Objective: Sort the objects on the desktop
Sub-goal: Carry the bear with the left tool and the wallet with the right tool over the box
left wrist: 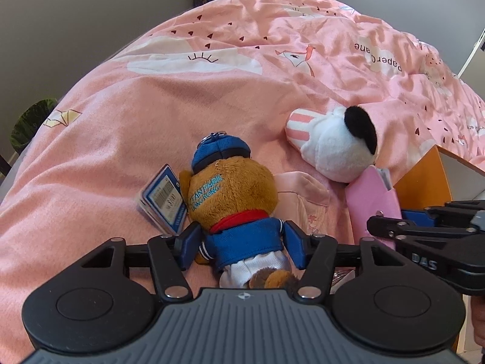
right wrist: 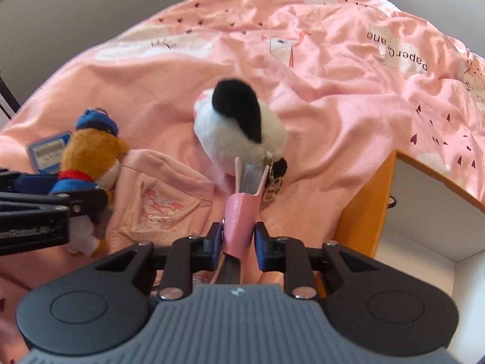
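My left tool (left wrist: 241, 244) grips the teddy bear (left wrist: 233, 200); my right tool (right wrist: 238, 239) grips the pink wallet (right wrist: 241, 217) on the bed (right wrist: 348, 115).

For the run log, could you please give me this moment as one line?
left claw: around bear, grip unclear | right claw: around pink case, grip unclear | dog plush: on pink quilt
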A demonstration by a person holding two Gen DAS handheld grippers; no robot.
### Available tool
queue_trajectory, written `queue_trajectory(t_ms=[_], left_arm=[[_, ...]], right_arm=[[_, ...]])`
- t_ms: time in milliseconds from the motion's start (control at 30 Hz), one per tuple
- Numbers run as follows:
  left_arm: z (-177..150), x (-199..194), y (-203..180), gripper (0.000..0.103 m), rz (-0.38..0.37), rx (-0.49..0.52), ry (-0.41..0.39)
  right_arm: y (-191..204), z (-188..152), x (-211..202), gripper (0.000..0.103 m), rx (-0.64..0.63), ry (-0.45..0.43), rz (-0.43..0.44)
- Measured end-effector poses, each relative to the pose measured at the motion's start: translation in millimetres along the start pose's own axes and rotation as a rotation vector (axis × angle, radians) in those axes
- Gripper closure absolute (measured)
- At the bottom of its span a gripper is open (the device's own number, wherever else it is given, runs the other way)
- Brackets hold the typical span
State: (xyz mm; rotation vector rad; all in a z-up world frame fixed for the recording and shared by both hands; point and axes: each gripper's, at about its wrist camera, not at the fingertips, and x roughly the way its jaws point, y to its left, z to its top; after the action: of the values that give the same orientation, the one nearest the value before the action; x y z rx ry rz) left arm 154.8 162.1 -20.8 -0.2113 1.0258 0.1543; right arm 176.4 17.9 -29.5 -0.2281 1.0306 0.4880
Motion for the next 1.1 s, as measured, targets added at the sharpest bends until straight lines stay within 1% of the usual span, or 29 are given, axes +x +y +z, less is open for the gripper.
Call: queue_trajectory(t_ms=[167, 267, 367, 467, 533, 600, 700, 767, 867, 933, 1033, 1100], left_arm=[[-4.2, -21.3, -0.4, 0.038, -0.003, -0.009, -0.048], [-6.4, -39.7, -2.0, 0.039, -0.022, -0.017, -0.086], [-7.8, -60.5, -8.3, 0.039, -0.078, -0.021, -0.116], [-9.2, -81.5, -23.7, 0.039, -0.143, -0.003, -0.152], [-9.9, -92.6, -35.9, 0.039, -0.193, 0.019, -0.170], [-13.0, -101.1, -51.1, 0.039, -0.258, 0.040, -0.174], [-16.1, -103.8, -76.0, 0.039, -0.349, 0.078, -0.154], [-20.0, -102.7, -95.0, 0.039, -0.398, 0.117, -0.137], [-28.7, -95.4, -123.5, 0.039, -0.456, 0.177, -0.103], [-36.3, -87.9, -140.7, 0.039, -0.479, 0.215, -0.076], [-48.0, -74.7, -162.6, 0.039, -0.494, 0.266, -0.022], [-58.8, -67.4, -174.8, 0.038, -0.486, 0.302, 0.013]], right_arm=[[-7.8, -8.8, -31.2, 0.079, 0.045, -0.031, 0.111], [-13.0, -17.2, -53.8, 0.079, 0.075, -0.074, 0.166], [-22.1, -24.3, -78.0, 0.079, 0.102, -0.121, 0.208], [-36.6, -31.1, -103.1, 0.079, 0.141, -0.171, 0.233], [-47.8, -39.2, -122.7, 0.079, 0.170, -0.208, 0.231], [-61.3, -48.1, -140.2, 0.079, 0.195, -0.242, 0.217], [-81.0, -65.3, -160.3, 0.079, 0.242, -0.274, 0.181], [-94.0, -79.2, -167.6, 0.079, 0.269, -0.277, 0.149], [-111.6, -101.5, -167.4, 0.079, 0.312, -0.248, 0.102], [-123.6, -116.9, -161.4, 0.079, 0.351, -0.213, 0.084], [-135.4, -137.7, -148.4, 0.079, 0.383, -0.150, 0.069], [-141.0, -149.4, -141.0, 0.079, 0.396, -0.117, 0.067]])
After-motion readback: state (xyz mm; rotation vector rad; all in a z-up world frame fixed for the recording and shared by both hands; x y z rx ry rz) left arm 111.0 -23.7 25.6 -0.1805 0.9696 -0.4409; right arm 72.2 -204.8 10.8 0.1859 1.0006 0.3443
